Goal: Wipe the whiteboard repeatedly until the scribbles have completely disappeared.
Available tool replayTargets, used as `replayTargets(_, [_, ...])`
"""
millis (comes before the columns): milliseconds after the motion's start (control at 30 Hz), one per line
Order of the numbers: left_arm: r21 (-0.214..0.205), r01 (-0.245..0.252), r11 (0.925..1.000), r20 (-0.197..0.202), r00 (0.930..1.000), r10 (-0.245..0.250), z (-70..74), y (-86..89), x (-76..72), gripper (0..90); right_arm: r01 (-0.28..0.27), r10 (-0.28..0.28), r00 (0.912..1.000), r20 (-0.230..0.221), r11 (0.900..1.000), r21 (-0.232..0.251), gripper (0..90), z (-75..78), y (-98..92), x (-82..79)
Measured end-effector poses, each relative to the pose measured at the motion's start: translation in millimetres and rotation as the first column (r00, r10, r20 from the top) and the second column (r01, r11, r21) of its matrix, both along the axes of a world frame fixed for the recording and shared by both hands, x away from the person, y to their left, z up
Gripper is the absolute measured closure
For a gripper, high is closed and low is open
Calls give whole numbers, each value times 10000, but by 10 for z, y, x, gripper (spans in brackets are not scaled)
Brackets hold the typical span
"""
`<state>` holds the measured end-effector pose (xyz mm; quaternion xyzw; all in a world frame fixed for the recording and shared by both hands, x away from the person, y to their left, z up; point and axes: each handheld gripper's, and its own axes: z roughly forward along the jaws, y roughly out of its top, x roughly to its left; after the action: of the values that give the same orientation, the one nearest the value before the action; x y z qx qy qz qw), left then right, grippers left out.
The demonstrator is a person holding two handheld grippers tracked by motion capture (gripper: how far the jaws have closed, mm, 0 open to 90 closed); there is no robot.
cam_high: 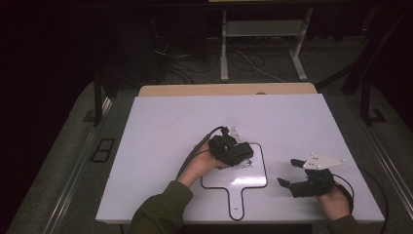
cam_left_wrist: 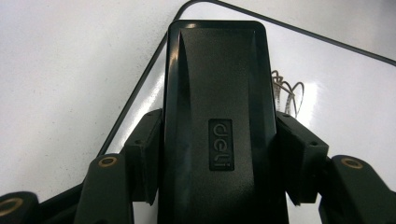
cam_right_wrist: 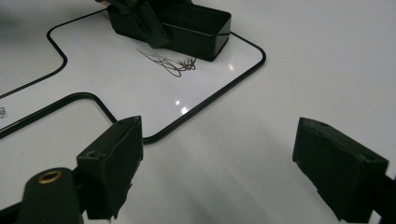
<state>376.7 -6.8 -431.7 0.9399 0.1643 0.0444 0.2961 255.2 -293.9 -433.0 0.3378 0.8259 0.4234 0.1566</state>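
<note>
- The desk is a broad white top; on its near half lies a small whiteboard, a white paddle-shaped panel with a thin black border and a short handle tab toward the person.
- The whiteboard looks thin, stiff and glossy (light glints off it), so anything pressed on it probably slides easily; its long axis runs from the handle tab away toward the far edge of the desk.
- The eraser is a black hard-plastic block with a moulded brand mark on top, resting on the upper right part of the whiteboard, right beside a faint scribble of pen marks.
- It seems light and rigid, its shiny shell a little slippery; the long flat sides are the place to take hold, near the middle of its length, which is where it is taken now.
- Its long axis lies in line with the left claw's jaws, pointing away from that hand toward the whiteboard's right border; in the high view that reads as rightward and slightly away.
- The left claw is clamped across the eraser, one pad pressed on each long side.
- The right claw holds nothing, jaws spread wide just above bare desk off the whiteboard's right corner, well apart from the eraser.
</note>
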Motion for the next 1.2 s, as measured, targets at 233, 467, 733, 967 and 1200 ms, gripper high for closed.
replayTargets(233, [15, 985, 9951, -95, 9951, -985, 4, -203, -211, 393, 11, -11, 10000, -44, 10000, -4, 150, -3, 6, 2])
replayTargets(467, [58, 633, 9980, 42, 9980, -634, 3, -170, -131, 394, 13, -13, 10000, 8, 10000, 30, 150, 1, -1, -5])
replayTargets(733, [-161, -17, 9999, 176, 9998, 20, -15, -92, -12, 394, 25, -25, 10000, 11, 10000, 27, 150, 1, -7, 3])
replayTargets(967, [11, 713, 9975, 194, 9973, -713, -5, -198, -197, 394, 23, -23, 10000, 31, 10000, 8, 150, 1, -7, 3])
replayTargets(1200, [256, 121, 9996, 518, 9986, -134, 7, -163, -92, 394, 47, -47, 10000, -4, 10000, 16, 150, 5, -7, -4])
